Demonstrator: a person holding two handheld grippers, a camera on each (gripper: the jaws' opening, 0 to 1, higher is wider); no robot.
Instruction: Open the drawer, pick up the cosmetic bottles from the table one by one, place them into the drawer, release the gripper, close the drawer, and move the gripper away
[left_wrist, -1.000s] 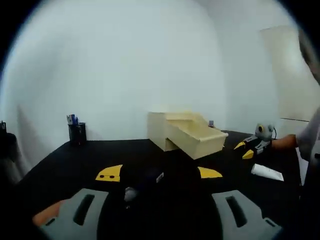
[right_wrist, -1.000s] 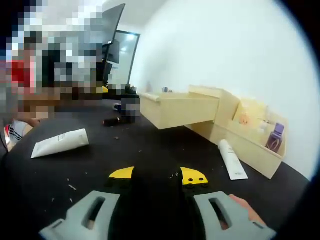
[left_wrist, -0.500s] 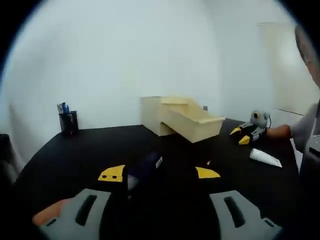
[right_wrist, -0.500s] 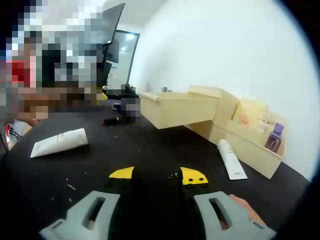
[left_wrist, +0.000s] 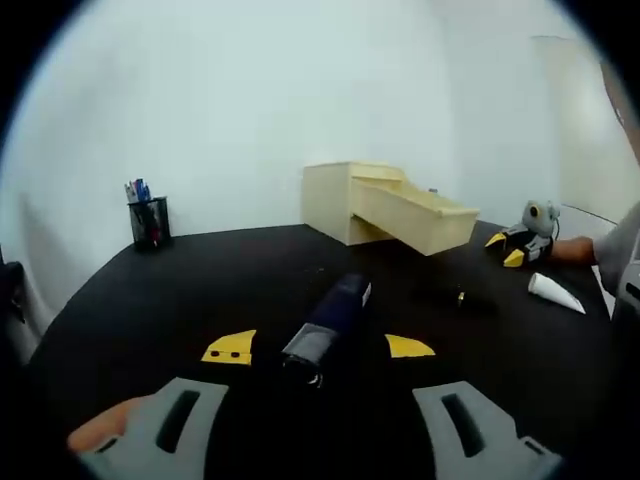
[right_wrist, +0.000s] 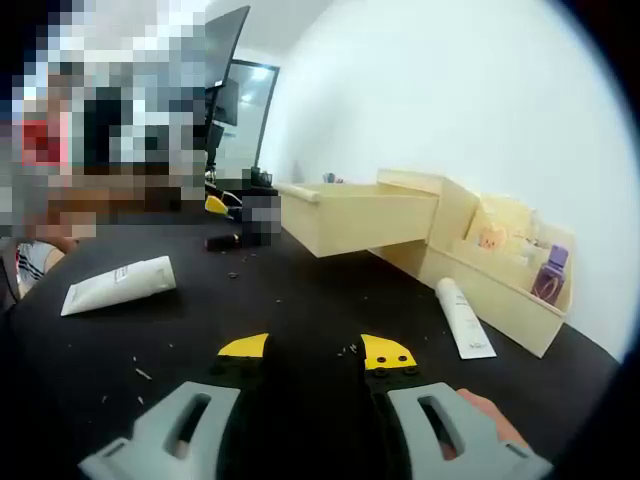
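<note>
Plain white wall (left_wrist: 250, 90) behind a black table (left_wrist: 200, 270).

Two grippers: the left gripper (left_wrist: 320, 348) and the right gripper (right_wrist: 315, 352), each with two yellow-tipped jaws.

One pale wooden organiser (right_wrist: 470, 250) with one drawer (right_wrist: 355, 215), pulled out.

Two white tubes on the black bench (right_wrist: 300, 300) in the right gripper view: one white tube (right_wrist: 117, 284) at nine o'clock, a second white tube (right_wrist: 462, 318) at three o'clock beside the organiser.

One dark bottle (left_wrist: 330, 320) lying at the centre of the left gripper view.

One purple bottle (right_wrist: 551, 274) in the organiser's open side compartment.

One pen cup (left_wrist: 148, 220) at ten o'clock in the left gripper view; the number of pens in it cannot be counted.
</note>
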